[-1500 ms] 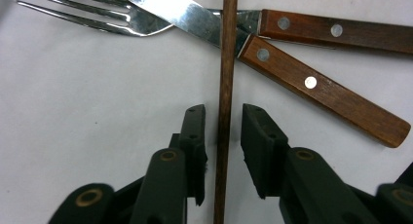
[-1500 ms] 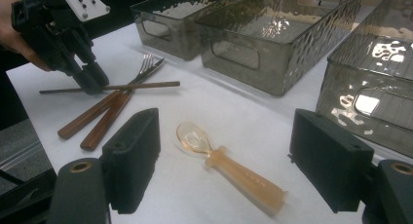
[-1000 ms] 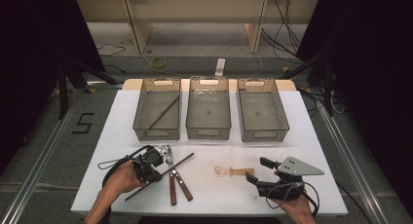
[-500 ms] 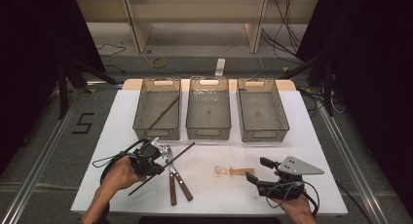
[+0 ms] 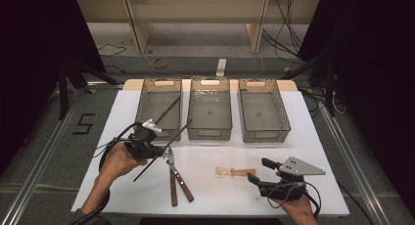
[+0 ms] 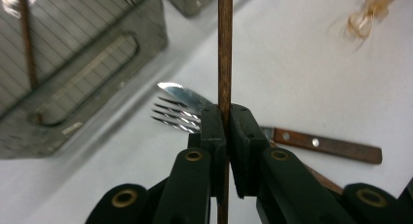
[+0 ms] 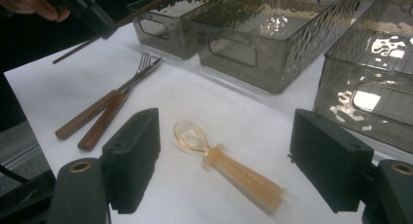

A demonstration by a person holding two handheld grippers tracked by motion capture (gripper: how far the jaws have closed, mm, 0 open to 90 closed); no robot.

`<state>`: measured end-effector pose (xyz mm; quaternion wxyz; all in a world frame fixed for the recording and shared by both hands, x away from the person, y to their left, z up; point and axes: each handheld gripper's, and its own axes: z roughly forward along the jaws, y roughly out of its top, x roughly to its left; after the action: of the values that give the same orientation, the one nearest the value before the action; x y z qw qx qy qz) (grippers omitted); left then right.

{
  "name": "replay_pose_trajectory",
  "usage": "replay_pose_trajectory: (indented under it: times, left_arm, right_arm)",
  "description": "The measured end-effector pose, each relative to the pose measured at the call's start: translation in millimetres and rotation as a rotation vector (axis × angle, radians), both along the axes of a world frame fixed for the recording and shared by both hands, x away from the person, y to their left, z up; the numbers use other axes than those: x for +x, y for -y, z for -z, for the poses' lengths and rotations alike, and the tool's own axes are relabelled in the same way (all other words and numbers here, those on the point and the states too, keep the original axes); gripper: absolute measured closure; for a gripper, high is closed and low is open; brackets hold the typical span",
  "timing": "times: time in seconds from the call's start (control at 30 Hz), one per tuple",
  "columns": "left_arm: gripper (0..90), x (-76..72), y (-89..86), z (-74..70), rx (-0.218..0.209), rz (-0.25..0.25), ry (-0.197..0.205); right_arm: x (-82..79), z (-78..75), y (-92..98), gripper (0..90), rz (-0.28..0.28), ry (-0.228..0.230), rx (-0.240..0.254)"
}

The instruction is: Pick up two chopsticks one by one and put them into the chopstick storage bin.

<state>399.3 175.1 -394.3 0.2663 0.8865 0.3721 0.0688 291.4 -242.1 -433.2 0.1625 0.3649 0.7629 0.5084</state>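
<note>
Sorting partly done: one chopstick (image 5: 169,110) already in left bin (image 5: 159,107). Left gripper (image 5: 147,146) clamped on second chopstick (image 5: 164,150), held above table, short of bin. Fork (image 7: 139,70), knife (image 6: 324,146), probably amber spoon (image 5: 235,172) remain on table (image 5: 313,151). Right gripper (image 5: 259,178) wide open, empty, near spoon.

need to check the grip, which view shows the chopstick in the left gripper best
The left gripper view: the chopstick stands clamped between the left gripper pads. The high view shows its whole tilted length, small. The right gripper view catches it at the top left.
</note>
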Motion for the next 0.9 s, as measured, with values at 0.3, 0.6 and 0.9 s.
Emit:
replay_pose_trajectory:
  times: [0.3, 0.6, 0.9]
  left_arm:
    - [84.9, 32.4, -8.5, -20.2, -0.071, -0.067, 0.019]
    - [84.9, 65.0, -21.1, -39.0, -0.093, -0.147, 0.052]
    - [84.9, 86.6, -31.8, -47.4, -0.116, -0.212, 0.086]
  right_arm:
    - [0.5, 0.3, 0.4, 27.6, 0.0, -0.002, 0.004]
    - [0.6, 0.4, 1.0, 27.6, 0.001, -0.004, 0.007]
    - [0.7, 0.6, 0.7, 27.6, 0.0, -0.005, 0.008]
